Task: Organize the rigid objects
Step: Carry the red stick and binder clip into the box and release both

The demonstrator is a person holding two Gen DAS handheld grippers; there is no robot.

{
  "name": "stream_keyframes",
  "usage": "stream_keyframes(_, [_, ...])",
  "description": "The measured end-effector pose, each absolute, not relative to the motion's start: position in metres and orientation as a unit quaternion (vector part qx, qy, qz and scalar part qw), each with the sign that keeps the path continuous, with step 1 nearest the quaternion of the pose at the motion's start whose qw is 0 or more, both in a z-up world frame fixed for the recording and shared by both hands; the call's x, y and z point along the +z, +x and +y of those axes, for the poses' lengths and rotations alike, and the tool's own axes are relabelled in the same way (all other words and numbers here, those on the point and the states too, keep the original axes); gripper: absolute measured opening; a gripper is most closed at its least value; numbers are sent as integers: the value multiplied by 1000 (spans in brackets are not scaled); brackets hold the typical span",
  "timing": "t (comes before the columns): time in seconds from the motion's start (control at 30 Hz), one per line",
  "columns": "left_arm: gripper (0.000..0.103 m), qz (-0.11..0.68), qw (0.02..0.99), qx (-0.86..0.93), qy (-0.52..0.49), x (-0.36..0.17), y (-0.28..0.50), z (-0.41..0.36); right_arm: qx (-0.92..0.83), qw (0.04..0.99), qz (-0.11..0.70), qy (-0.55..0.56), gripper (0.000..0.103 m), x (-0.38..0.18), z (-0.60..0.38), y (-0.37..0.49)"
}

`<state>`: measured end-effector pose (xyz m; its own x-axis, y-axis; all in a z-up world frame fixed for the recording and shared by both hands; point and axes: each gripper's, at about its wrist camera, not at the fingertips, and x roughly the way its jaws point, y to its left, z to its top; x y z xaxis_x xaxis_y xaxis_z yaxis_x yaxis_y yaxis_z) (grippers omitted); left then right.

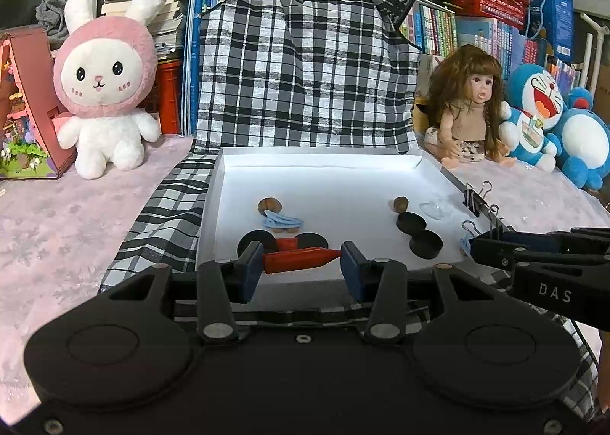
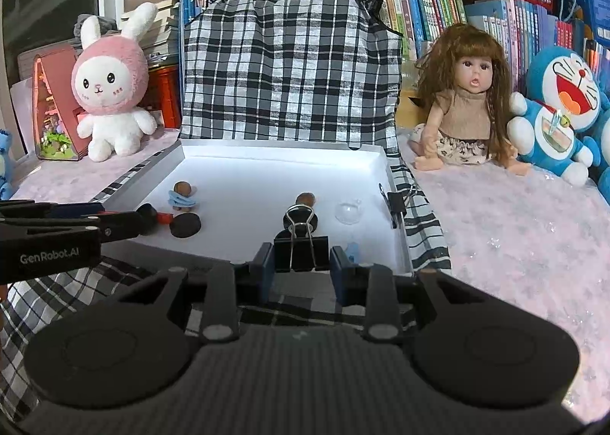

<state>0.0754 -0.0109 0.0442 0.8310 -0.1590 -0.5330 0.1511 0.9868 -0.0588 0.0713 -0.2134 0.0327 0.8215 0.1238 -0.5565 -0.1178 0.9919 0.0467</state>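
Observation:
A white tray lies on a checked cloth and holds small things. My left gripper is shut on a red wedge-shaped piece at the tray's near edge, over black discs. My right gripper is shut on a black binder clip at the tray's near right edge; it also shows in the left wrist view. In the tray lie a blue hair clip, two walnuts, black pucks and a clear suction cup. Another binder clip grips the right rim.
A pink rabbit plush and a toy house stand at the back left. A doll and blue cat plushes sit at the back right. A checked bag stands behind the tray. Books line the back.

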Motion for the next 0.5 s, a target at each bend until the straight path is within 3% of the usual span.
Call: stream_keyframes(0.5, [43, 320, 942, -100, -14, 39, 98, -7, 63, 943, 327, 28, 38, 30, -219, 92])
